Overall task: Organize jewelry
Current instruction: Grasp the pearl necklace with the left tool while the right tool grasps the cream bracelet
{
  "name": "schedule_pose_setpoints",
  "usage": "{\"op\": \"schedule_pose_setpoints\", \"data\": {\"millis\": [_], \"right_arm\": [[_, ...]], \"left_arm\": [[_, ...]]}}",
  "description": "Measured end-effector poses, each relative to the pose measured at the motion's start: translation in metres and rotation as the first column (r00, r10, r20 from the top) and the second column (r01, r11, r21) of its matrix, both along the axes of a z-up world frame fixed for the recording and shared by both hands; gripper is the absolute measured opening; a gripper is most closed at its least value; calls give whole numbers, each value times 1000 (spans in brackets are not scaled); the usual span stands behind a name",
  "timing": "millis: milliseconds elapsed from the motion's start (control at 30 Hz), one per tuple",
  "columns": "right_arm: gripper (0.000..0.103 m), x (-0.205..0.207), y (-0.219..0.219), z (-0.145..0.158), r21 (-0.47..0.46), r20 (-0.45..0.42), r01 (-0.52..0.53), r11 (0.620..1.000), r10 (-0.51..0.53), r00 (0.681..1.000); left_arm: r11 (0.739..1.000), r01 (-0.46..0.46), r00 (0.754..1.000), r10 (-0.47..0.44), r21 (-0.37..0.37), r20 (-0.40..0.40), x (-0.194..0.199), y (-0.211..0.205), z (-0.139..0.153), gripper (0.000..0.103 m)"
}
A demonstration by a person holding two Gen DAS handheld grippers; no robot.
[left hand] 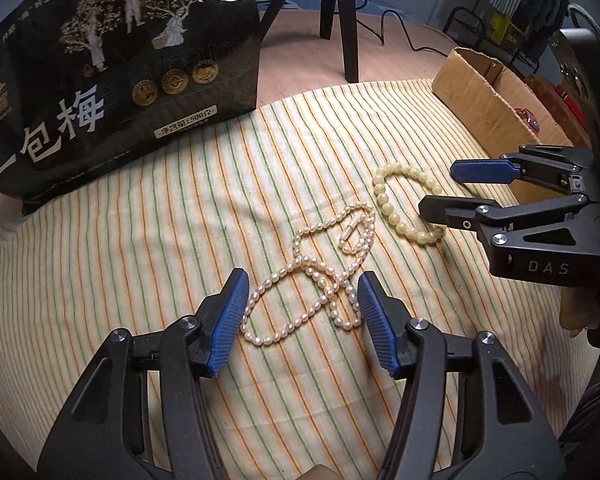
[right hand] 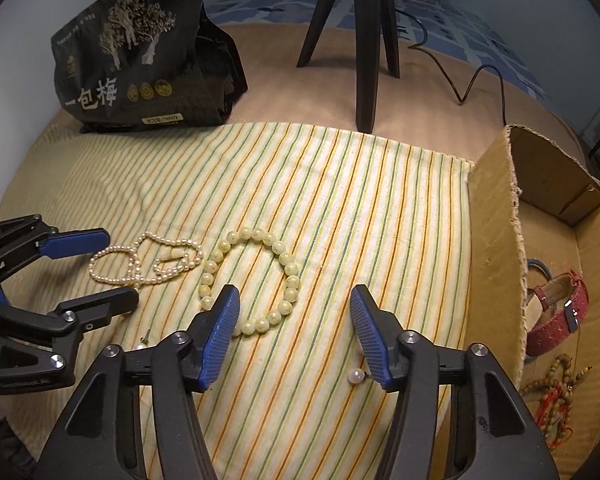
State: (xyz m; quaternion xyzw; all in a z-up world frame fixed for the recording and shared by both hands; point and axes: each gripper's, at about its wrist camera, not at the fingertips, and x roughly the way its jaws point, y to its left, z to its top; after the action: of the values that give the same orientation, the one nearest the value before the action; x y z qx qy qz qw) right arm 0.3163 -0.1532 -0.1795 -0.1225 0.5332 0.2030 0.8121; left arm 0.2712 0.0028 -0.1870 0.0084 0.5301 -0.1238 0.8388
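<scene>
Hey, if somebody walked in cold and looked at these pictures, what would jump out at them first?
Probably the tangled pearl necklace on the striped cloth, framed by the open left claw. Right beside it lies a bracelet of bigger pale green beads, with the open right claw over its near edge. The big black snack bag behind and the cardboard box holding a red watch also stand out.

A home bedroom: ahead of my claw a striped cloth covers a bed, with a snack bag, tripod and patterned bedding beyond.
</scene>
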Motion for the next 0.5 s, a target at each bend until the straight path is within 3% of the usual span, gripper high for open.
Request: {"op": "schedule_pose_setpoints", "data": {"millis": [167,367,500], "right_arm": [[52,5,1,-3,1,-5,-2,1000,2,1000],[51,9,5,-7,-16,-8,-9,1000,8,1000],[44,8,7,-8,-32,-3,-11,999,10,1000]], "left_arm": [[1000,14,1000,-15,26,11,3,-5,-3,57],[999,29,999,-30,39,22,3,-12,-4,46],[998,43,999,-44,49,29,2,-15,-4,37]]}}
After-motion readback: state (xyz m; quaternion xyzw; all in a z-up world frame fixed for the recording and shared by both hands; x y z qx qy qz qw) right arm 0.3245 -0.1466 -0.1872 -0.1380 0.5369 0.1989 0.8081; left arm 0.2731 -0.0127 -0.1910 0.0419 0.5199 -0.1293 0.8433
